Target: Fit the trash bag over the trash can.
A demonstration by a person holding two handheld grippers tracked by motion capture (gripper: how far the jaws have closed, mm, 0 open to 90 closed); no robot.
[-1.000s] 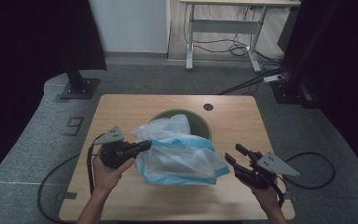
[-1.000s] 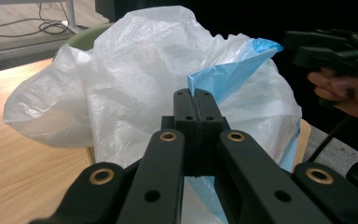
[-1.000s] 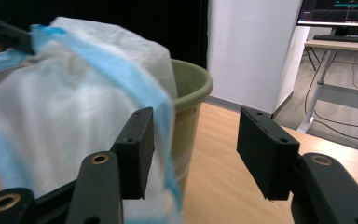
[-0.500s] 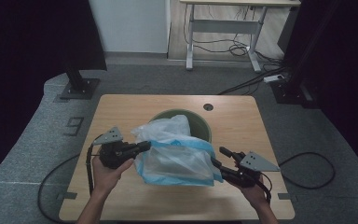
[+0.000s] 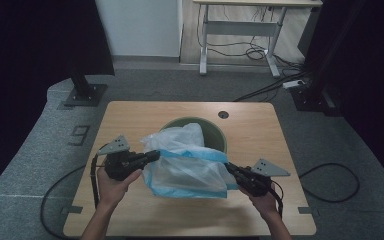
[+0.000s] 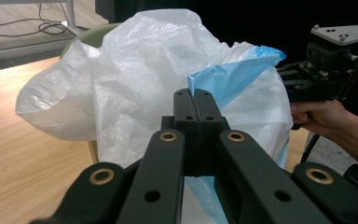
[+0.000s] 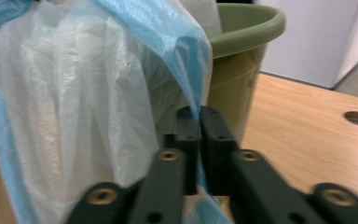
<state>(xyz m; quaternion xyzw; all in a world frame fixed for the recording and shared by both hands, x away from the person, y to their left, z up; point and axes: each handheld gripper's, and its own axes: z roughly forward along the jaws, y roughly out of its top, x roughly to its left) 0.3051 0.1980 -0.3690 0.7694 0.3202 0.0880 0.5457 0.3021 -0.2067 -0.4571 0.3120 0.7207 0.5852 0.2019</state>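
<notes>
A translucent plastic bag (image 5: 187, 165) with blue edging sits near the centre of the wooden surface (image 5: 260, 125), draped over the front of a green bin (image 5: 215, 134) that stands just behind it, toward 12 o'clock. The left claw (image 5: 152, 156) comes in from 9 o'clock, its jaws pressed together on the bag's left edge. The right claw (image 5: 229, 167), at about 4 o'clock from the bag, has just been closing and now pinches the blue rim between its jaws, as the right gripper view shows (image 7: 199, 122). The bag's mouth stretches between the two claws.
</notes>
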